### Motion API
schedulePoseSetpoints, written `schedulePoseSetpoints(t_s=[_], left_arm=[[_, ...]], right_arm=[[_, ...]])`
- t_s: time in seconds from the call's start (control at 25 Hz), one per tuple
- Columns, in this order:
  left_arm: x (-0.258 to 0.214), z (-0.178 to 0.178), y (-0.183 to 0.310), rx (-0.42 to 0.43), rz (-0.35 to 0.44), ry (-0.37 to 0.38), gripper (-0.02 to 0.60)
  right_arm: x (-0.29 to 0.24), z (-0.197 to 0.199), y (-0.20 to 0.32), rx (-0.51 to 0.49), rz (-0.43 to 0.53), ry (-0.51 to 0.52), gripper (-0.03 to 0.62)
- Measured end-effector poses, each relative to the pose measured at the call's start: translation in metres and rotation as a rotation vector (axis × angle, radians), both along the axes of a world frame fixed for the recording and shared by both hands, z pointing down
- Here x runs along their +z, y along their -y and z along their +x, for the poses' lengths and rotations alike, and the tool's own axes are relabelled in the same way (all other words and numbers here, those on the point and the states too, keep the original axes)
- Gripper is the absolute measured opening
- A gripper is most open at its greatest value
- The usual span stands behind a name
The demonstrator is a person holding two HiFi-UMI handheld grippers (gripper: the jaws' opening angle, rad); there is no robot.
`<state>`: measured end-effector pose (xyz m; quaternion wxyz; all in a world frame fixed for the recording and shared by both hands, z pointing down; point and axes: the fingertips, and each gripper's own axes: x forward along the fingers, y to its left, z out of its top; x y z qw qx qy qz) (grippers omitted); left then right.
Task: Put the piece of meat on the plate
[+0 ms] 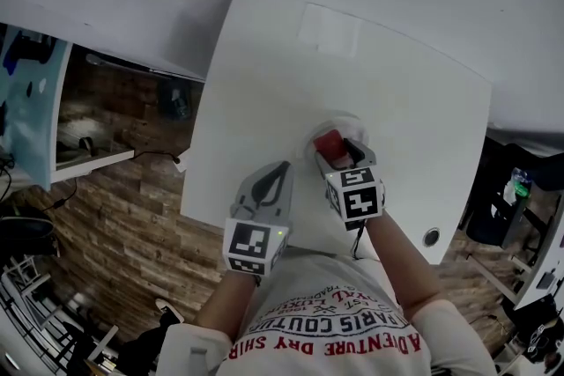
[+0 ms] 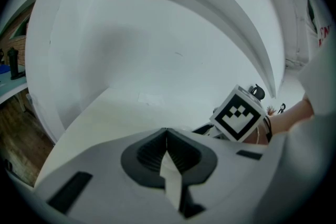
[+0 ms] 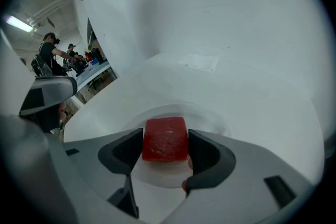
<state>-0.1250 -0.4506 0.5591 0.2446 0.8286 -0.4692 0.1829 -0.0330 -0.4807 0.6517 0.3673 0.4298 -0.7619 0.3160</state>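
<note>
The piece of meat [image 3: 165,138] is a red block, and my right gripper [image 3: 165,145] is shut on it, one jaw pressed against each side. It hangs just over the white plate [image 3: 210,116], whose rim curves round beyond the jaws. In the head view the meat [image 1: 330,143] shows red at the tip of the right gripper [image 1: 337,152], over the faint plate [image 1: 351,124] near the middle of the white table [image 1: 264,84]. My left gripper [image 1: 275,180] rests on the table to the left, shut with nothing in it. Its jaws [image 2: 167,140] meet in the left gripper view.
The white table [image 3: 252,97] stands against a pale wall. A pale rectangular patch [image 1: 328,29] lies at its far side. Wooden floor [image 1: 123,216] and a shelf unit [image 1: 35,101] lie to the left. People stand far off in the right gripper view.
</note>
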Motion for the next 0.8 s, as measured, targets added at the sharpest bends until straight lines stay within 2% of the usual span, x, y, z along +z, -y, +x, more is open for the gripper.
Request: schedulePoseSetpoints(t_s=[0.16,0.32,0.36,0.44,0.56,0.64,0.8], left_arm=[[-0.006,0.003,0.003,-0.003,-0.003,-0.023,0.006],[-0.015,0.005,0.005,0.005,0.018,-0.023,0.006],[-0.019,0.006,0.005,0.008,0.025,-0.022,0.006],[-0.028,0.011,0.004,0.018,0.040,-0.023,0.006],[-0.044,0.017,0.005,0.042,0.083,-0.026,0.006],[-0.058,0.021,0.003,0.057,0.110,-0.032,0.006],[-0.091,0.027,-0.002,0.090,0.183,-0.044,0.006]], right_arm=[[-0.011,-0.001,0.002,0.016,0.016,0.093,0.278],[-0.038,0.005,0.006,0.061,0.103,0.110,0.278],[-0.048,0.010,0.007,0.084,0.134,0.108,0.251],[-0.068,0.022,0.008,0.140,0.198,0.104,0.122],[-0.099,0.032,0.009,0.189,0.289,0.117,0.036],[-0.119,0.033,0.004,0.190,0.346,0.128,0.013],[-0.167,0.030,-0.009,0.171,0.493,0.157,0.012]])
